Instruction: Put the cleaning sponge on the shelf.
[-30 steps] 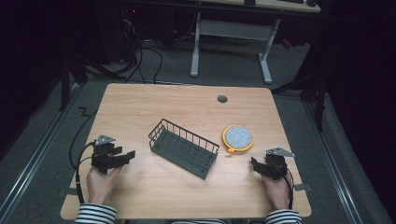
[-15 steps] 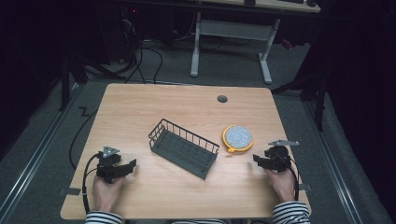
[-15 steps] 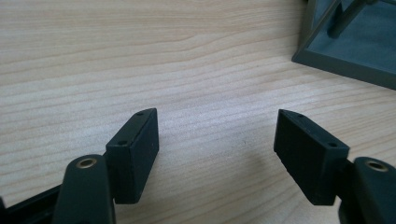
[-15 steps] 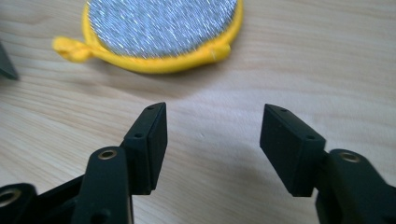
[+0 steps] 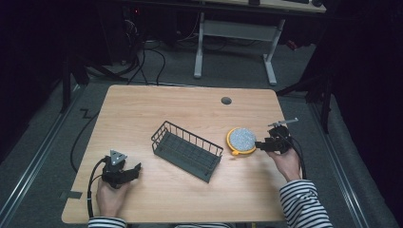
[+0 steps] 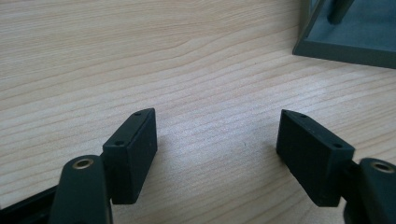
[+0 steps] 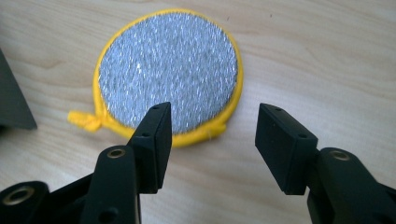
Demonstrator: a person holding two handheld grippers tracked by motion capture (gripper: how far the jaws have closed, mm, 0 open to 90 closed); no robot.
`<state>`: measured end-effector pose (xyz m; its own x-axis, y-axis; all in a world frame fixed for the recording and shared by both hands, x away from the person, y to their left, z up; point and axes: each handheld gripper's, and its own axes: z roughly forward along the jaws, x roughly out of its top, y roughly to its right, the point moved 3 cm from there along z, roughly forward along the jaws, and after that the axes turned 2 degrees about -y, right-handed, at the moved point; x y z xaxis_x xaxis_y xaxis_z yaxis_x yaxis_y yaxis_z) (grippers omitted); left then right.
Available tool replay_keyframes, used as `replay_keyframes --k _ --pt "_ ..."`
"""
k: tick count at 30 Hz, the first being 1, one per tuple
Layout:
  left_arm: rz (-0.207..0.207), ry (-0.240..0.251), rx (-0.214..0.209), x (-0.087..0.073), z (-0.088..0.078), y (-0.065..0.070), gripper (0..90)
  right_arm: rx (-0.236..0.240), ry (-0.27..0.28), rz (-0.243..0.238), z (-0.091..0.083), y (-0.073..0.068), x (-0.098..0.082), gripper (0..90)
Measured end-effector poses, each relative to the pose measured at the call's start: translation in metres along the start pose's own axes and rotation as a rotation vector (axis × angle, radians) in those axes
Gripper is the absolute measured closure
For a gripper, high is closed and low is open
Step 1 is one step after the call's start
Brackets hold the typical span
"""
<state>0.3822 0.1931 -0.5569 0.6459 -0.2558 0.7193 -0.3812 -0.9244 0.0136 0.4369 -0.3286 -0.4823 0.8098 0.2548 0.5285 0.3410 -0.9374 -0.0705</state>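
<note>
We see the round silver scouring pad with a yellow rim (image 5: 242, 139) lying flat on the light wooden table (image 5: 190, 107), just right of the dark wire basket (image 5: 187, 150). Our right gripper (image 5: 260, 145) hovers beside the pad, jaws wide and empty; our left gripper (image 5: 135, 168), left of the basket, gapes wide too

Readable text: none on anything in view
Labels, brands, numbers, signs: none to be read
</note>
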Motion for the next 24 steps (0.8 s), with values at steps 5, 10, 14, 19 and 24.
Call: replay_keyframes --k 5,10,14,19,24 --pt "0.0 0.0 0.0 0.0 0.0 0.0 29.5 0.006 -0.066 -0.011 0.007 0.002 0.027 43.8" --pt "0.0 0.0 -0.001 0.0 0.0 0.0 29.4 0.008 -0.15 -0.016 0.021 0.003 0.047 40.4" --pt "0.0 0.0 -0.002 0.0 0.0 0.0 29.4 0.016 -0.202 -0.003 0.035 0.004 0.059 37.9" --pt "-0.001 0.0 -0.003 0.0 0.0 0.0 29.3 0.015 -0.263 -0.005 0.05 0.004 0.063 37.4" --pt "0.0 0.0 -0.004 0.0 0.0 0.0 29.1 0.02 -0.29 0.004 0.058 0.008 0.06 39.7"
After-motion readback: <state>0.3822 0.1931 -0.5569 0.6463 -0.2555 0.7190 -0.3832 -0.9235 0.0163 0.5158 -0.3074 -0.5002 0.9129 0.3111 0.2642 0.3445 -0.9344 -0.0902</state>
